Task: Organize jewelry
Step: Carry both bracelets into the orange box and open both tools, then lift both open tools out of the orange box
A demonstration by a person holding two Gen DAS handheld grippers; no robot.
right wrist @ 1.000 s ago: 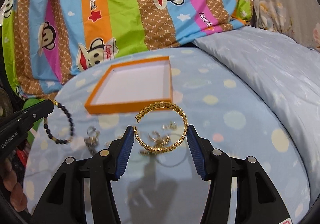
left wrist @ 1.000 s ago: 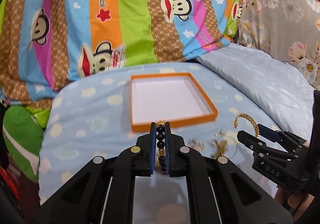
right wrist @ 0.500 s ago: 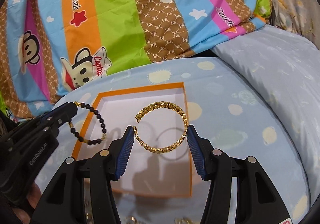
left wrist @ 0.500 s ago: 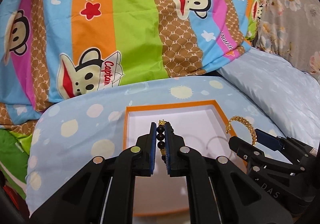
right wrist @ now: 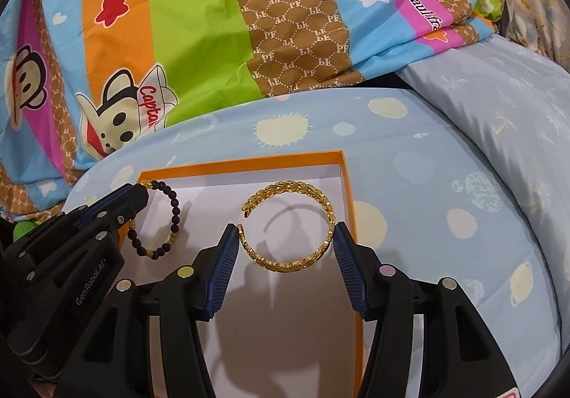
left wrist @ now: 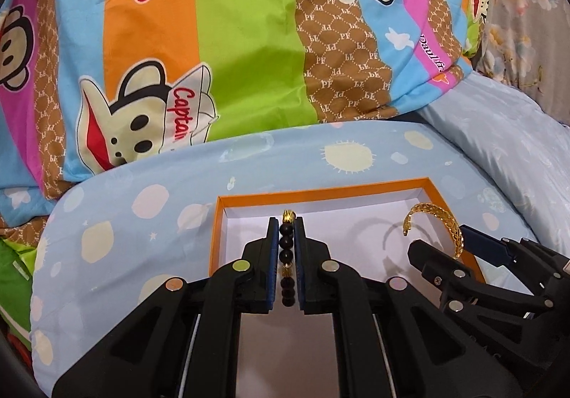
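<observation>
Two grippers over orange box (right wrist: 351, 205): left gripper (left wrist: 286, 237) pinches beaded bracelet (right wrist: 167, 216); right gripper (right wrist: 285, 241) clamps gold bangle (right wrist: 290, 262).

**Hidden and cut-off parts**

The orange box (right wrist: 351, 220) loses its near edge behind the right hand-held gripper (right wrist: 286, 243) in the right wrist view. The beaded bracelet (left wrist: 287, 255) shows only edge-on between the left hand-held gripper (left wrist: 287, 230) fingers. The gold bangle (left wrist: 443, 225) near half is hidden there.
</observation>
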